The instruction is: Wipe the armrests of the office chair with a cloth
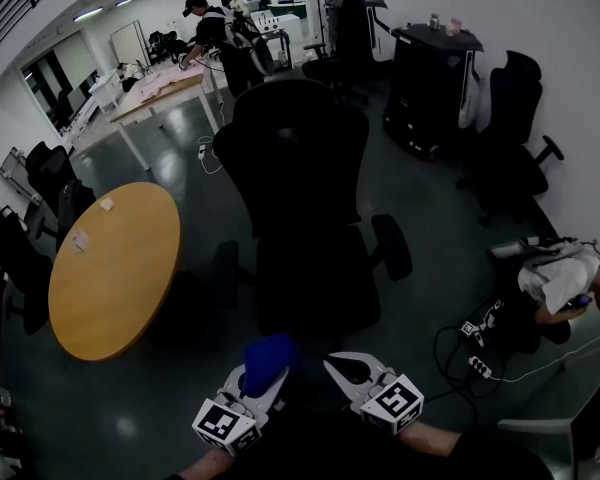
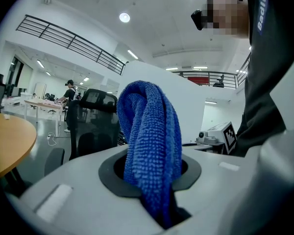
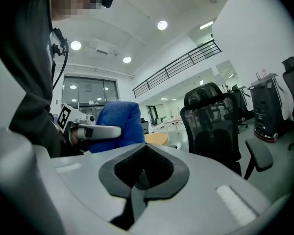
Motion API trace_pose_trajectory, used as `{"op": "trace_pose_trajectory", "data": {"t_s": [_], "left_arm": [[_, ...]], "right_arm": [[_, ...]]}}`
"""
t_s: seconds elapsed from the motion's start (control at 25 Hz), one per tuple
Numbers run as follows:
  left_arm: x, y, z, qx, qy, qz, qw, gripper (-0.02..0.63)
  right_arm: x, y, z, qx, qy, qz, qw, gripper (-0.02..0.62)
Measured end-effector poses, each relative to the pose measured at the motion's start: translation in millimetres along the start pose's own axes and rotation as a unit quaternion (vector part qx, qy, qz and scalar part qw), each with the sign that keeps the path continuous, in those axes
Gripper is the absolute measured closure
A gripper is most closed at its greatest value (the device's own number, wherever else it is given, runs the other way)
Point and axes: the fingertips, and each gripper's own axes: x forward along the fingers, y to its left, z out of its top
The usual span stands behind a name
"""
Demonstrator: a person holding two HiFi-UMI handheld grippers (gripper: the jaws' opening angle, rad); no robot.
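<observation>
At the far left a round wooden tabletop [image 1: 115, 268] stands well apart from the work and is not involved. The left gripper [image 1: 255, 386] is held low, close to the person's body, its jaws clamped on the blue cloth [image 1: 268, 358]. The cloth is bunched and stands up out of the jaws, so a padded fold is offered forward for wiping. The office chair [image 1: 300, 198] is met from its seat side, with both armrests within reach, yet neither is touched by the cloth; wiping is judged not yet begun. The right gripper [image 1: 345, 368] is carried just beside the left, its jaws pressed together on nothing, presumably kept free for steadying the chair. The right-hand armrest [image 1: 392, 246] is seen clearly; the other is dim.
</observation>
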Motion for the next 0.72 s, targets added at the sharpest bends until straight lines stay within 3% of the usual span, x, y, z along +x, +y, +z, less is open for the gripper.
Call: {"op": "trace_pose_trajectory", "data": {"t_s": [0.4, 0.72], "left_arm": [[29.2, 87.3, 31.5, -0.011, -0.017, -0.019, 0.9996, 0.497], [26.4, 221.1, 51.2, -0.001, -0.036, -0.009, 0.9993, 0.497]], "right_arm": [[67.6, -38.2, 14.8, -0.009, 0.019, -0.041, 0.999, 0.591], [171.4, -63.1, 24.6, 0.0, 0.041, -0.07, 0.997, 0.592]]}}
